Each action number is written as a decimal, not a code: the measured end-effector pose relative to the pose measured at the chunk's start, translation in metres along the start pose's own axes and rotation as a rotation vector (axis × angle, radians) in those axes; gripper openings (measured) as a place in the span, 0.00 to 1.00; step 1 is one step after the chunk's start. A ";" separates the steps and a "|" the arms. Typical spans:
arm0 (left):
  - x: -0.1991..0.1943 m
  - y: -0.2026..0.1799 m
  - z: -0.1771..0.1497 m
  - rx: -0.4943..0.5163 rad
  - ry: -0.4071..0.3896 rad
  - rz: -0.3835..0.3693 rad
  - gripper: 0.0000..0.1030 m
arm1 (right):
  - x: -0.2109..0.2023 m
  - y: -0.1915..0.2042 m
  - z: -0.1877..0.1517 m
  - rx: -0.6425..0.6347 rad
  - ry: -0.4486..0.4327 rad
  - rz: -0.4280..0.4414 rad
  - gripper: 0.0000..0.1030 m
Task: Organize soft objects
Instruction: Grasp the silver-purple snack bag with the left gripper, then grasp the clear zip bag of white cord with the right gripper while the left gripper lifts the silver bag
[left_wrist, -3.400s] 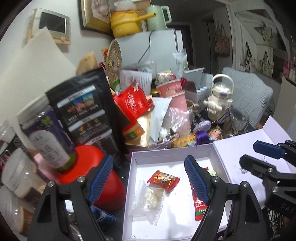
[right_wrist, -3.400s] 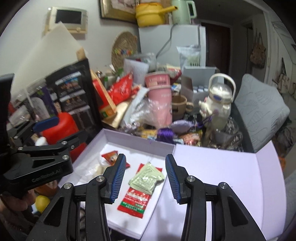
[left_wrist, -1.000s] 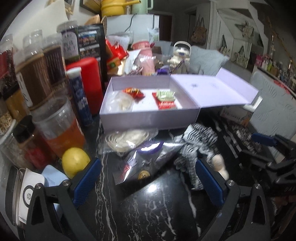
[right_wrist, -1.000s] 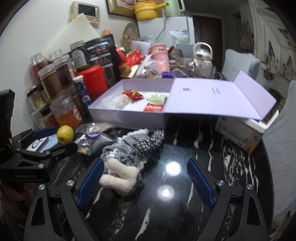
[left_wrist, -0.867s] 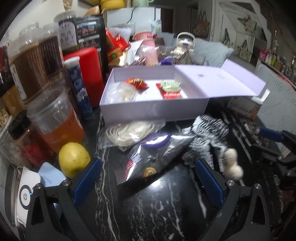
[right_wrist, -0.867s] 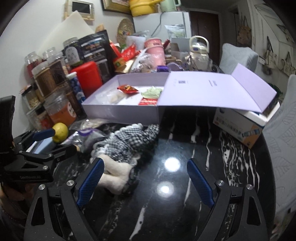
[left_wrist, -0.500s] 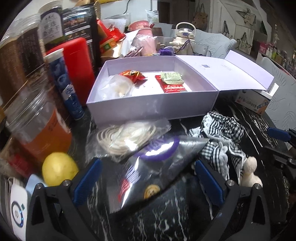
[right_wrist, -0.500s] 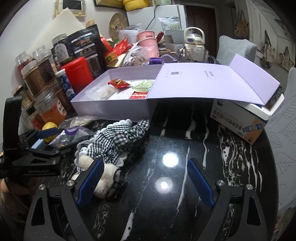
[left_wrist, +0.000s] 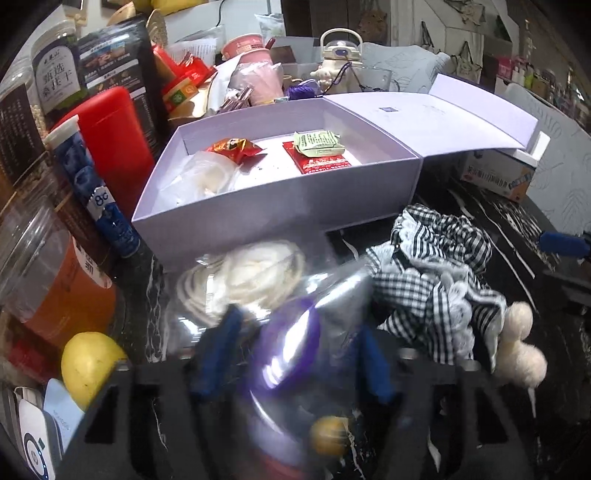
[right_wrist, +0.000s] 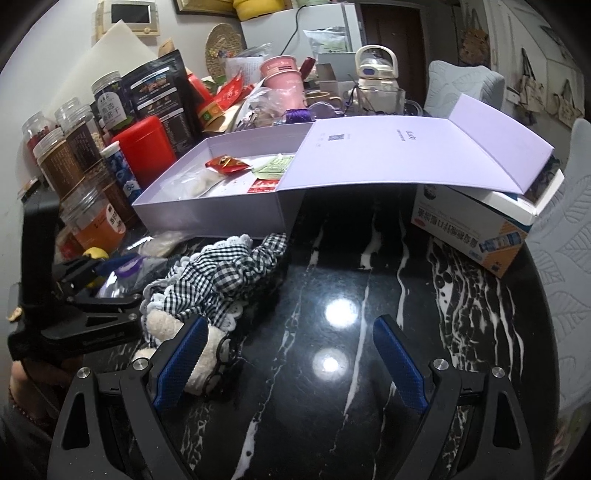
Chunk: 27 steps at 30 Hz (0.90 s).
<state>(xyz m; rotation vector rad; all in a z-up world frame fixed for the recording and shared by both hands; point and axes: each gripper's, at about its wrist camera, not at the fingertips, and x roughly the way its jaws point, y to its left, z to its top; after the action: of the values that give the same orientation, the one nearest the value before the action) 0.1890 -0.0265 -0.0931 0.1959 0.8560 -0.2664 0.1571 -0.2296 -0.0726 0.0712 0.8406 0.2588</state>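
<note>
An open lilac box (left_wrist: 280, 206) (right_wrist: 207, 218) holds several small packets. In front of it lie a clear bag with a purple ring (left_wrist: 291, 350) (right_wrist: 125, 275), a bag of white cord (left_wrist: 243, 277) and a plush toy in black-and-white check cloth (left_wrist: 436, 280) (right_wrist: 218, 273). My left gripper (left_wrist: 295, 354) (right_wrist: 110, 273) has its blue fingers (left_wrist: 225, 343) close on either side of the clear bag; the view is blurred. My right gripper (right_wrist: 291, 354) is open and empty over the black marble, its left finger beside the toy's cream foot (right_wrist: 162, 321).
Jars (right_wrist: 62, 162), a red canister (left_wrist: 110, 140), a blue tube (left_wrist: 96, 192) and a lemon (left_wrist: 88, 365) crowd the left. Clutter stands behind the box. The box lid (right_wrist: 406, 151) rests on a white carton (right_wrist: 476, 229) at right. Black marble top (right_wrist: 369, 295) lies in front.
The left gripper has pushed forward and narrowed its fingers around the clear bag. The right gripper has come lower and closer to the plush toy, still wide open.
</note>
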 end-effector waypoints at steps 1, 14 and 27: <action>-0.004 -0.003 -0.001 0.014 -0.001 0.016 0.46 | -0.001 0.001 0.000 0.002 0.000 0.001 0.89; -0.059 0.006 -0.023 -0.118 -0.031 -0.064 0.41 | -0.016 0.016 -0.002 -0.012 -0.027 0.046 0.89; -0.102 0.057 -0.054 -0.292 -0.062 -0.007 0.41 | -0.016 0.068 0.007 -0.112 -0.042 0.136 0.89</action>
<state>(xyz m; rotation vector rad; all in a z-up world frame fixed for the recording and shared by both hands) 0.1043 0.0580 -0.0460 -0.0865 0.8240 -0.1504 0.1380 -0.1678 -0.0451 0.0287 0.7793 0.4310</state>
